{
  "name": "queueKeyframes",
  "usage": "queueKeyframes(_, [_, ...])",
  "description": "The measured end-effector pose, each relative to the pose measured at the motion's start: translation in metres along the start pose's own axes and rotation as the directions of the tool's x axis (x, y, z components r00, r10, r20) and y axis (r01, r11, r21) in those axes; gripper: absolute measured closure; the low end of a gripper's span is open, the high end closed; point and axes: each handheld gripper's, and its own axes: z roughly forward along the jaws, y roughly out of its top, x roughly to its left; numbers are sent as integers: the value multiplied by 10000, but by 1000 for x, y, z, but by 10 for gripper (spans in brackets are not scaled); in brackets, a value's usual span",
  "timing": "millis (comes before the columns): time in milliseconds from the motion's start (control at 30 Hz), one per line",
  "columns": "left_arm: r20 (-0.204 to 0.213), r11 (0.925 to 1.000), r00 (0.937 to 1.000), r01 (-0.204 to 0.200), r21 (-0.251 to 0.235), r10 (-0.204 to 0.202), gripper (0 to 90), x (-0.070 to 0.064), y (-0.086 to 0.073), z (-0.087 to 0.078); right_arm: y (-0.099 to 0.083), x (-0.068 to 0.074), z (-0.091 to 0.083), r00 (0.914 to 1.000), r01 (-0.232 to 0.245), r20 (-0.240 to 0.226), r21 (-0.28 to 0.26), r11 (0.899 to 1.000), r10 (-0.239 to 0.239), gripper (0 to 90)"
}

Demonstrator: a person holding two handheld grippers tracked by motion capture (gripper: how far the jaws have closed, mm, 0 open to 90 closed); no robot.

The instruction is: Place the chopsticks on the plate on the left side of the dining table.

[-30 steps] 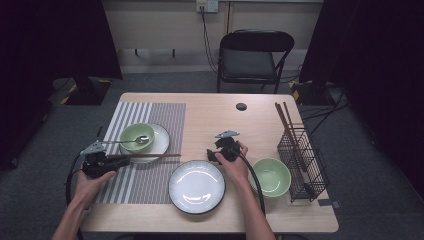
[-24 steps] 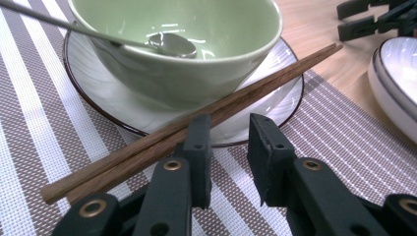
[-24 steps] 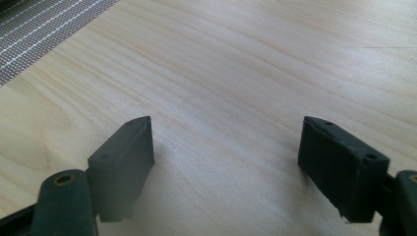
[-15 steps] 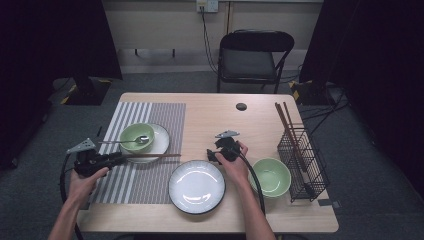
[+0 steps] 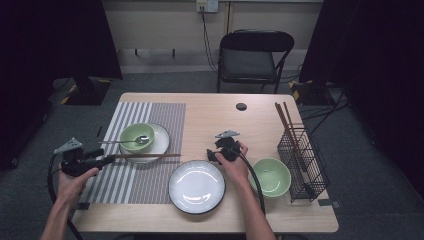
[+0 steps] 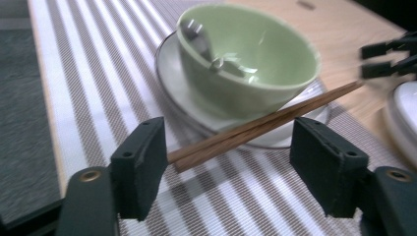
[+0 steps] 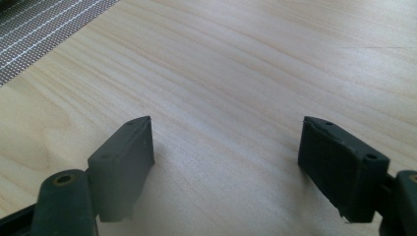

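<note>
Two brown wooden chopsticks (image 5: 147,156) lie side by side on the striped placemat (image 5: 135,175), which covers the left part of the light wooden table (image 5: 220,120). They are long, thin and dark reddish-brown, with squared butt ends, and they run from the mat's left part to its right edge, just in front of the white saucer (image 5: 159,142) that carries the green bowl (image 5: 136,136) with a spoon (image 5: 125,142) in it. In the left gripper view their butt ends sit beside one jaw while the other jaw stands well off, so the left gripper (image 6: 226,147) is spread and grips nothing. The right gripper (image 5: 220,150) rests above the empty white plate (image 5: 196,186), its jaws also wide apart over bare wood. Half a second ago the left gripper lay nearer the bowl; it has drawn back toward the table's left edge, while the chopsticks and right gripper stayed put.
</note>
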Motion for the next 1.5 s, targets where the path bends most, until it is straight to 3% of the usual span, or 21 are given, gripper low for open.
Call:
queueKeyframes(100, [-349, 10000, 9994, -52, 52, 54, 254, 1, -5, 5, 0, 0, 0, 10000, 17, 1, 0, 10000, -17, 207])
queueKeyframes(200, [-342, 9985, 9990, 287, 474, -271, 239, 6, -10, 11, 0, 0, 0, 10000, -19, 10, 6, 10000, 19, 207])
queueKeyframes(300, [-435, 9990, 9990, 145, 425, -127, 234, 5, -9, 13, 0, 1, 0, 10000, -57, 27, 3, 10000, 57, 206])
queueKeyframes(467, [-425, 9958, 9991, 104, 907, -65, 240, 4, -11, 22, 0, 1, 0, 10000, -56, 28, 1, 10000, 56, 206])
queueKeyframes(900, [-294, 9946, 9994, -172, 1023, 203, 248, -1, -10, 24, 0, 1, 0, 10000, -53, 28, 1, 10000, 53, 206])
queueKeyframes(1000, [-408, 9924, 9980, -430, 1152, 480, 238, -7, -9, 25, 0, 1, 0, 10000, -41, 27, -5, 10000, 41, 206])
queueKeyframes(1133, [-385, 9917, 9972, -602, 1132, 649, 240, -10, -7, 25, 0, 1, 0, 10000, -53, 28, 2, 10000, 53, 206])
queueKeyframes(1500, [-751, 9978, 9964, -346, 573, 389, 253, -8, -5, 19, 0, 1, 0, 10000, -42, 26, -6, 10000, 42, 206])
